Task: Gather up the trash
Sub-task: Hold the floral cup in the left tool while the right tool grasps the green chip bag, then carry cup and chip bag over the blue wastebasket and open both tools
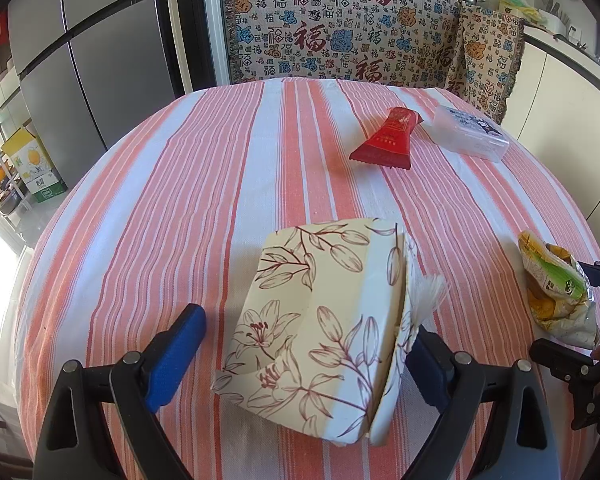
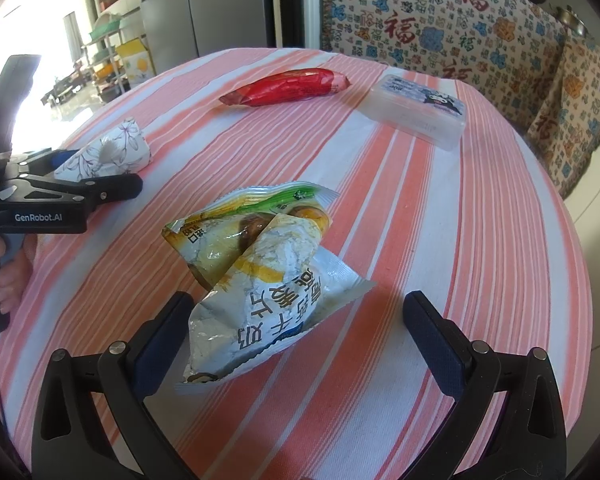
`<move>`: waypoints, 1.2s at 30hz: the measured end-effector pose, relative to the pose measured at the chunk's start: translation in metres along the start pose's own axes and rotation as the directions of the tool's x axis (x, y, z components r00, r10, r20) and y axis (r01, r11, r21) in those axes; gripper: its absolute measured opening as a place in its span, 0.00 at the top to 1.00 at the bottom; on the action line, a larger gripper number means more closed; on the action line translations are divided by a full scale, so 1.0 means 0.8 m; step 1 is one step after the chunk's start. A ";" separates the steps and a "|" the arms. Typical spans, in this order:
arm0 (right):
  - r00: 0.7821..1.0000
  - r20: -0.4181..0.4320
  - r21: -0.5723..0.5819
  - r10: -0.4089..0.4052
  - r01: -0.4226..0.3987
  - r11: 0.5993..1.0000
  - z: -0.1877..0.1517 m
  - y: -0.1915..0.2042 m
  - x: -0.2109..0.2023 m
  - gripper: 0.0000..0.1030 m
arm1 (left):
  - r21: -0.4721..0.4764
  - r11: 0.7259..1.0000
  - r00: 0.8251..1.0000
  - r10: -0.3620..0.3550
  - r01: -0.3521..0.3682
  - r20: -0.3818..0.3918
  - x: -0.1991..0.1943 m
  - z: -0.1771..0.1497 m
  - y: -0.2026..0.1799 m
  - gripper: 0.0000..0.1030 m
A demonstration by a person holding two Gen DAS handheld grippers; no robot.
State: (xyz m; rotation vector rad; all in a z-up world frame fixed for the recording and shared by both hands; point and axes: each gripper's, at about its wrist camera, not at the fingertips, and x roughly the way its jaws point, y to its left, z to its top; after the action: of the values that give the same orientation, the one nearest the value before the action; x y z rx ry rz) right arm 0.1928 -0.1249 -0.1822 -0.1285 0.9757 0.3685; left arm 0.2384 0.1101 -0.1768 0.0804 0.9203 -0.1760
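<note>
Left gripper [image 1: 304, 344] spread around floral box [image 1: 320, 328]; right gripper [image 2: 300, 336] spread around snack bag [image 2: 260, 280], mid-table

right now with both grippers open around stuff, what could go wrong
The left gripper brackets the floral tissue pack, which is wide and soft, so it could squash or slip. The right gripper straddles the crumpled snack bag off-center and might pinch only a corner, or snag the striped tablecloth.

- The left wrist view looks forward, low over the striped table [image 1: 204, 184], close on the floral packet [image 1: 320, 320] between its fingers.
- The right wrist view does likewise, close on the crumpled snack bag [image 2: 260, 280].
- Both show the red wrapper [image 1: 384, 140] and clear box [image 1: 470, 134] beyond the fingertips.
</note>
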 end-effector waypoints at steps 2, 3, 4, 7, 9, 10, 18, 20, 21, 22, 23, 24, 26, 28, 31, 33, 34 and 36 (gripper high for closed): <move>1.000 0.000 0.001 0.021 -0.021 1.000 -0.001 -0.003 -0.002 0.01 | 0.002 0.998 0.998 -0.056 0.056 0.005 -0.004 -0.001 0.007 0.08; 0.999 -0.007 0.001 0.037 -0.037 0.999 -0.003 -0.007 -0.006 0.01 | 0.003 0.996 0.996 -0.092 0.092 0.004 -0.008 -0.002 0.011 0.08; 0.999 -0.022 0.007 0.045 -0.045 0.999 -0.005 -0.011 -0.009 0.01 | 0.008 0.993 0.993 -0.120 0.120 -0.001 -0.012 -0.005 0.016 0.08; 0.996 -0.034 0.068 0.079 -0.077 0.995 -0.008 -0.025 -0.032 0.02 | 0.008 0.982 0.982 -0.191 0.191 0.001 -0.026 -0.012 0.025 0.08; 0.995 -0.021 0.070 0.097 -0.095 0.993 -0.001 -0.022 -0.048 0.02 | 0.015 0.974 0.974 -0.226 0.226 0.005 -0.032 -0.013 0.026 0.08; 0.995 -0.029 0.061 0.098 -0.096 0.994 0.005 -0.016 -0.051 0.02 | 0.021 0.972 0.972 -0.234 0.234 0.003 -0.032 -0.012 0.024 0.08; 0.991 -0.108 0.057 0.074 -0.068 0.996 0.038 0.017 -0.019 0.30 | 0.089 0.977 0.981 -0.191 0.192 -0.012 -0.023 0.007 0.009 0.34; 0.989 -0.121 0.091 0.090 -0.080 0.993 0.037 0.011 -0.013 0.61 | 0.089 0.976 0.980 -0.200 0.200 -0.017 -0.024 0.007 0.009 0.44; 0.989 -0.108 0.105 0.098 -0.087 0.991 0.036 0.007 -0.017 0.65 | 0.095 0.974 0.979 -0.204 0.204 -0.002 -0.029 0.007 0.008 0.53; 0.990 -0.097 0.118 0.106 -0.094 0.989 0.034 0.004 -0.023 0.67 | 0.105 0.975 0.980 -0.201 0.198 0.010 -0.035 0.007 0.006 0.57; 0.990 -0.088 0.131 0.110 -0.098 0.987 0.031 0.000 -0.030 0.72 | 0.109 0.975 0.981 -0.194 0.192 0.015 -0.040 0.007 0.004 0.64; 0.991 -0.076 0.140 0.111 -0.100 0.985 0.028 -0.004 -0.038 0.74 | 0.107 0.975 0.980 -0.197 0.194 0.017 -0.044 0.007 0.001 0.64; 0.993 -0.051 0.142 0.109 -0.100 0.985 0.021 -0.009 -0.056 0.76 | 0.102 0.973 0.978 -0.208 0.205 0.020 -0.048 0.004 -0.004 0.65; 0.993 -0.033 0.149 0.112 -0.106 0.983 0.015 -0.016 -0.071 0.77 | 0.106 0.974 0.978 -0.206 0.202 0.023 -0.051 -0.002 -0.013 0.66; 0.992 -0.010 0.181 0.127 -0.123 0.976 0.001 -0.030 -0.090 0.77 | 0.084 0.968 0.971 -0.240 0.238 0.014 -0.056 -0.008 -0.029 0.66; 0.991 0.000 0.204 0.135 -0.132 0.970 -0.007 -0.042 -0.099 0.77 | 0.072 0.961 0.963 -0.270 0.269 0.011 -0.062 -0.010 -0.044 0.66; 0.990 0.006 0.218 0.139 -0.137 0.966 -0.011 -0.049 -0.104 0.77 | 0.071 0.956 0.958 -0.285 0.284 0.010 -0.066 -0.009 -0.054 0.66; 0.989 0.023 0.246 0.145 -0.146 0.958 -0.018 -0.063 -0.114 0.77 | 0.083 0.946 0.949 -0.314 0.312 0.013 -0.076 -0.007 -0.077 0.66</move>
State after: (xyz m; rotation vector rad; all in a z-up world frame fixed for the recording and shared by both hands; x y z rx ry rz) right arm 0.1538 -0.1979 -0.1179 0.1717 1.0218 0.3789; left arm 0.1863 0.0574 -0.1315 0.0050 0.8966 -0.5090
